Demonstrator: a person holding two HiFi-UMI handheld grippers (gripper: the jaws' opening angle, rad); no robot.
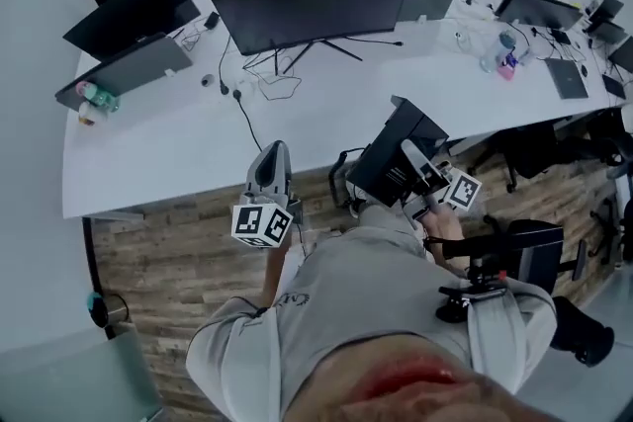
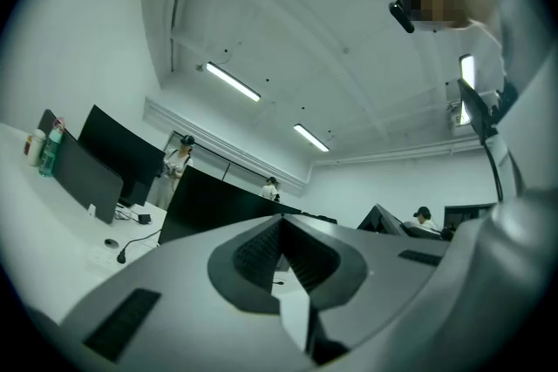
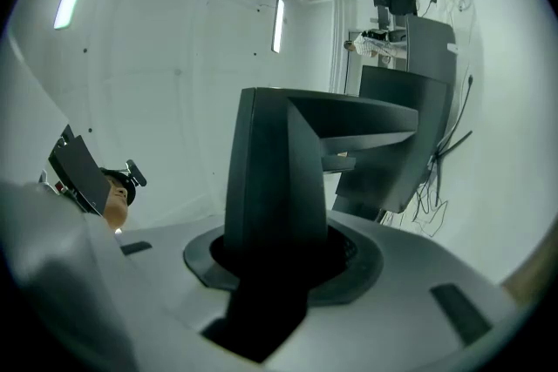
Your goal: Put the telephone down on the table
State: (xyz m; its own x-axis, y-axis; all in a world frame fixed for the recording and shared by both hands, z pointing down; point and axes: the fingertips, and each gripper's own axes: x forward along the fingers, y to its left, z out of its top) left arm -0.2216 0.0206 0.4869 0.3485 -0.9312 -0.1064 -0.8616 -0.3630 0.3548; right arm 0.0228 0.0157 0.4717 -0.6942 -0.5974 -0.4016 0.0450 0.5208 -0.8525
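A black desk telephone [image 1: 384, 163] hangs tilted in the air just off the front edge of the long white table [image 1: 178, 148], over the wooden floor. My right gripper [image 1: 415, 163] is shut on it. In the right gripper view the telephone [image 3: 279, 179] stands as a dark slab between the jaws of the right gripper [image 3: 279, 255] and hides their pads. My left gripper [image 1: 272, 155] points at the table's front edge, to the left of the telephone. Its jaws meet in the left gripper view, left gripper [image 2: 281, 226], with nothing between them.
A wide curved monitor [image 1: 312, 5] stands mid-table with loose cables [image 1: 272, 79] in front of it. More monitors [image 1: 129, 15] and bottles [image 1: 94, 96] are at the left, laptops and a bottle [image 1: 506, 54] at the right. An office chair [image 1: 524, 252] is beside my right arm.
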